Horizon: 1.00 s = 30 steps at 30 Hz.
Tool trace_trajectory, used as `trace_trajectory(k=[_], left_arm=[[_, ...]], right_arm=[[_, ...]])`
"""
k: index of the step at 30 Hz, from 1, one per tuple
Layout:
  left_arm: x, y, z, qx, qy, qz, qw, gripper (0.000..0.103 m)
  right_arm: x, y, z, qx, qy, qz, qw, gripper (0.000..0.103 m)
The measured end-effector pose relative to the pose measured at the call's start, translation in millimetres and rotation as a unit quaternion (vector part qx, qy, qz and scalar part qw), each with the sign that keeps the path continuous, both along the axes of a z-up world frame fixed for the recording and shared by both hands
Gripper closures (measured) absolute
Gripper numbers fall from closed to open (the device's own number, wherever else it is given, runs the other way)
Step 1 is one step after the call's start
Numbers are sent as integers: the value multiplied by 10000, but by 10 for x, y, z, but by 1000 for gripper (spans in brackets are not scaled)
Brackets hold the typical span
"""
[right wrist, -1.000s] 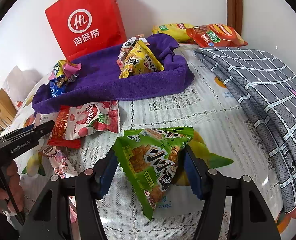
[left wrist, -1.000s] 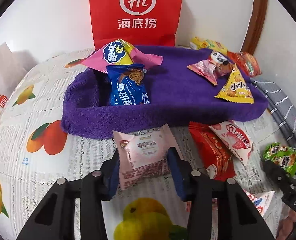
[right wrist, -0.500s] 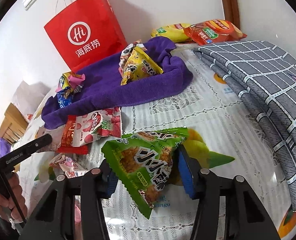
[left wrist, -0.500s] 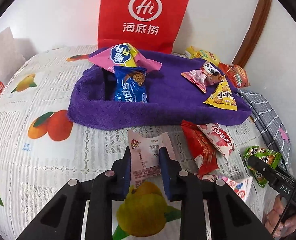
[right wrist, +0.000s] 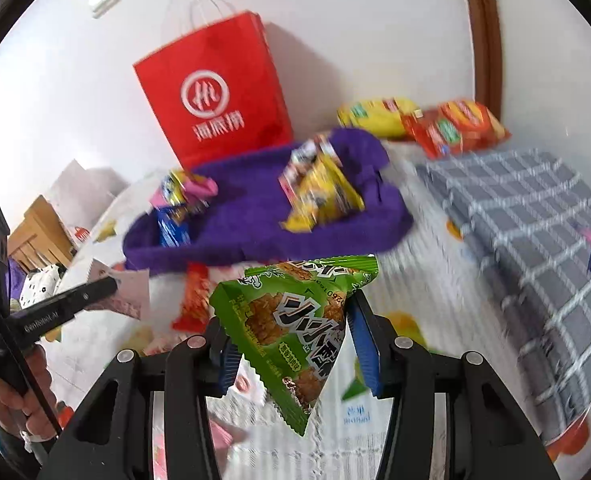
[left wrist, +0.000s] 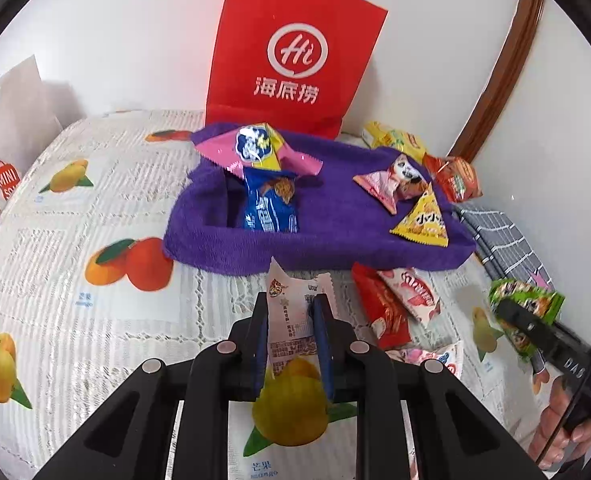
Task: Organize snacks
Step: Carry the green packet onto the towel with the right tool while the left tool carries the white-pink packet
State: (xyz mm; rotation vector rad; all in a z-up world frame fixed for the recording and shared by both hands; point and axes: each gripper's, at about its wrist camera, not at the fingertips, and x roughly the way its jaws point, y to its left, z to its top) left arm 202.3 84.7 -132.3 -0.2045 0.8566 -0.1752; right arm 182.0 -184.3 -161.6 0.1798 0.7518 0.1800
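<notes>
Now the left gripper [left wrist: 291,332] is clamped on a pale pink snack packet [left wrist: 295,316], its blue pads [left wrist: 260,340] pressing the packet's two long edges so that the wrapper bows between them. The packet's long axis runs along the fingers, its zigzag top edge pointing away from the camera toward the purple towel tray [left wrist: 255,252]; it sits just in front of the tray's near rim, above the fruit-print tablecloth [left wrist: 95,320]. This gripper tilts downward toward the table.

The right gripper [right wrist: 291,344] has just been closing and grips a green triangular snack bag [right wrist: 291,320] between its pads. The bag's broad sealed edge is uppermost and slants up to the right, and its narrow corner hangs down toward the camera. It is held over the tablecloth, short of the tray. In the left wrist view a hand [left wrist: 567,420] holds this gripper's handle at the lower right.

Inside the tray lie a blue packet [left wrist: 269,208], a pink and yellow packet [left wrist: 255,152], a panda packet [left wrist: 391,184] and a yellow triangle bag [left wrist: 423,220]. A red paper bag [left wrist: 291,52] stands behind.
</notes>
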Motion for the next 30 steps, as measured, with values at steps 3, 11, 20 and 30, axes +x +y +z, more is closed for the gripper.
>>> trace_trajectory(k=[3,11,20,30], left_arm=[[-3,-4,107,165,-203,22,9997,83],[182,27,315,130,-367,105,9992,83],[649,1,415,37,-369,313,9988,83],[983,-84,152,-315,-302,447,9980,83]], right_arm=[[106,60,134,-116,-180,16,9998,55],[582,220,368,-31,-392,192,9990,55],[1181,401,405,135,-326,336,9988,55],[1467,414,1,396,-11,360,9986,55]])
